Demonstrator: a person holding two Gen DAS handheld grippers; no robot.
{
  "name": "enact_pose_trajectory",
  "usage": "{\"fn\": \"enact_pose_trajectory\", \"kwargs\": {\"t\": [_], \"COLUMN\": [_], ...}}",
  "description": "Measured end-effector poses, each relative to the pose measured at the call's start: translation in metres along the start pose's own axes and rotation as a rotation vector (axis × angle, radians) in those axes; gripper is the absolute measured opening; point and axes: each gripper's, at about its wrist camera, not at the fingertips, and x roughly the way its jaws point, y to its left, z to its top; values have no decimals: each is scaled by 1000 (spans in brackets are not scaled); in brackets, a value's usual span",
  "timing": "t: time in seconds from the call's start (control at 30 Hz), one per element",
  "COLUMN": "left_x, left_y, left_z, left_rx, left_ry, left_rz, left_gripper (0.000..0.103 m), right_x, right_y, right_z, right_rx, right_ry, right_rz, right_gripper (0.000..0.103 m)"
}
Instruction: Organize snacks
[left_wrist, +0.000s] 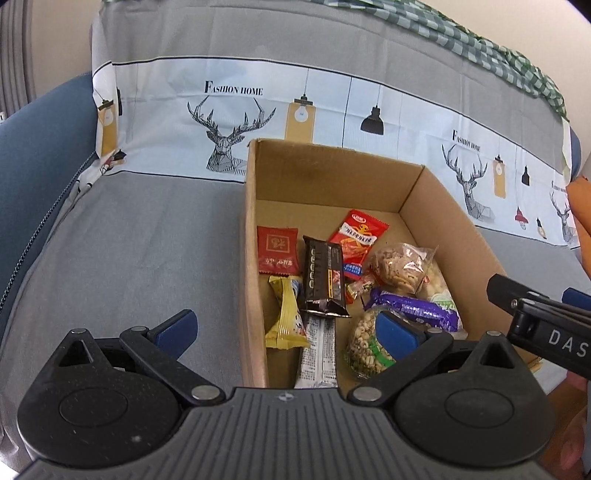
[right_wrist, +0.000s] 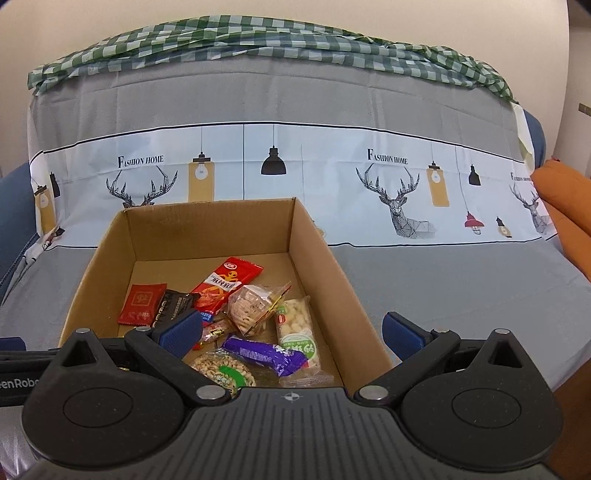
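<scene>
Both claws, left (left_wrist: 286, 332) and right (right_wrist: 291, 332), hang wide and empty over the box (right_wrist: 317, 254); snacks (right_wrist: 258, 354) just ahead—pick one cleanly.

A cardboard box (right_wrist: 317, 254) sits on a covered sofa (right_wrist: 443, 280) before its backrest, holding a heap of snack packets (right_wrist: 255, 332), with a cloth (right_wrist: 258, 40) along the backrest top.

Mixed snack packets (right_wrist: 255, 321) inside cardboard box (right_wrist: 207, 225)
</scene>
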Motion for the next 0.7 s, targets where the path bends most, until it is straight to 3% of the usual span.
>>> {"fn": "enact_pose_trajectory", "kwargs": {"t": [0.7], "left_x": [-1], "left_y": [-8], "left_z": [-4], "left_rx": [11], "left_ry": [14], "left_rz": [-29], "left_gripper": [102], "right_x": [-1], "right_y": [-3], "right_z": [-1], "right_rx": [-1], "right_ry": [1], "right_rz": [-7], "right_gripper": [102]}}
